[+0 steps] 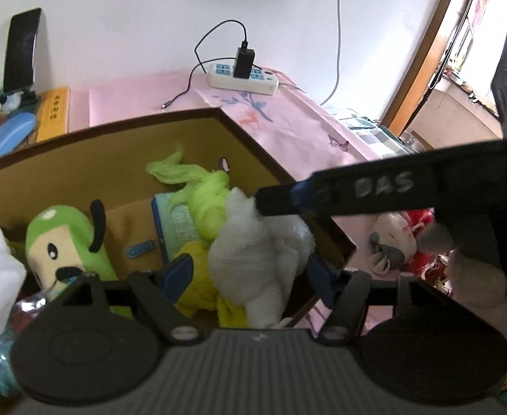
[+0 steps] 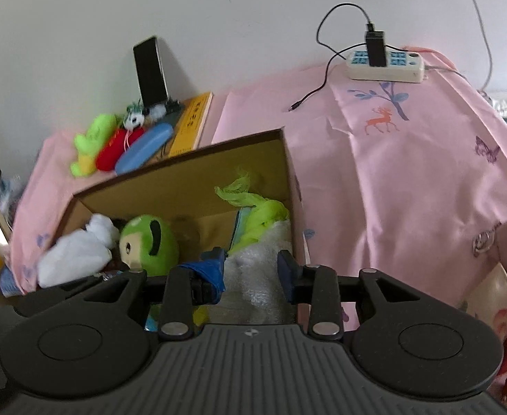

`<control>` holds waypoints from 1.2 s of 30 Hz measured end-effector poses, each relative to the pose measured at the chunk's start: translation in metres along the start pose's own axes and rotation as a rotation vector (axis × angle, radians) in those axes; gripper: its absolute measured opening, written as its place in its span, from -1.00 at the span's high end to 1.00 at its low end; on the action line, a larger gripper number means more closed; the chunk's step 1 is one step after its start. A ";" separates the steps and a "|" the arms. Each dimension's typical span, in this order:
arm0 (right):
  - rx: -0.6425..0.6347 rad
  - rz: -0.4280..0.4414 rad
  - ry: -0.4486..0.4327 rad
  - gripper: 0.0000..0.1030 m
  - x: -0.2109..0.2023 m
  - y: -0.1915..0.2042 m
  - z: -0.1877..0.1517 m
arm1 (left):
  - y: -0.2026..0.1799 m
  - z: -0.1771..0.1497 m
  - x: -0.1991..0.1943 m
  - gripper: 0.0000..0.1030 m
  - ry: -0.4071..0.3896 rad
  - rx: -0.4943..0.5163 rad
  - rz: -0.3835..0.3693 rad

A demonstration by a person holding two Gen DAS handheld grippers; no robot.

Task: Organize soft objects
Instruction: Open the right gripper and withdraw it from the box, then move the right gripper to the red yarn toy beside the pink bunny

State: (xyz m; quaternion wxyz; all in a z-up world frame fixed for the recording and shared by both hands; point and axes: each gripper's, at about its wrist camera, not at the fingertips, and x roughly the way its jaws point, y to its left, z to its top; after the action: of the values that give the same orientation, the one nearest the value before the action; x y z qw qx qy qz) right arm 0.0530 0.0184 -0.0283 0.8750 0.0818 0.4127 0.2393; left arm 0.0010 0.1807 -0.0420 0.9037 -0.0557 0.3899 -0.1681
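The white plush toy (image 1: 263, 252) sits in the near right corner of the cardboard box (image 1: 80, 169), its long axis running from the near edge up and back toward the far wall, with its rounded upper end leaning against the lime green cloth (image 1: 201, 193). The left gripper (image 1: 250, 269) straddles it with both blue fingers spread at its sides, apparently touching the plush but not squeezing it. The right gripper (image 2: 251, 269) also stands spread around the same white toy (image 2: 256, 269), and one of its fingers (image 1: 288, 197) touches the toy's top in the left view. A green dog toy (image 1: 66, 242) lies to the left inside the box, head toward the near edge. Bare box floor shows between the dog and the white toy. Beyond the box's right wall the pink cloth (image 2: 409, 173) spreads wide, with a power strip (image 2: 384, 64) at the far edge.
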 end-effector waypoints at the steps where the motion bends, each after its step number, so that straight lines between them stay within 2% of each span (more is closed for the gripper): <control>1: 0.016 0.007 -0.006 0.67 -0.003 -0.003 0.000 | -0.001 0.000 0.000 -0.30 0.000 0.002 0.010; 5: 0.052 0.030 -0.023 0.67 -0.013 -0.007 -0.003 | -0.006 0.000 -0.003 -0.34 0.001 0.015 0.055; 12: 0.040 0.002 -0.063 0.67 -0.028 -0.007 -0.012 | -0.019 0.001 -0.009 -0.39 -0.006 0.047 0.126; 22: 0.036 0.014 -0.076 0.67 -0.043 -0.020 -0.021 | -0.036 0.002 -0.020 -0.41 -0.022 0.055 0.212; 31: 0.033 0.058 -0.105 0.67 -0.061 -0.041 -0.037 | -0.067 -0.001 -0.025 -0.43 -0.041 0.106 0.255; 36: 0.054 0.066 -0.128 0.67 -0.074 -0.059 -0.047 | -0.090 -0.005 -0.023 -0.43 -0.030 0.166 0.233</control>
State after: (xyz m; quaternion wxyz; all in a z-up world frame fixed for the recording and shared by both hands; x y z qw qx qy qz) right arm -0.0024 -0.0714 -0.0288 0.8887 0.1342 0.3594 0.2511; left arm -0.0406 0.1048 -0.0095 0.9243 0.0624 0.3650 -0.0927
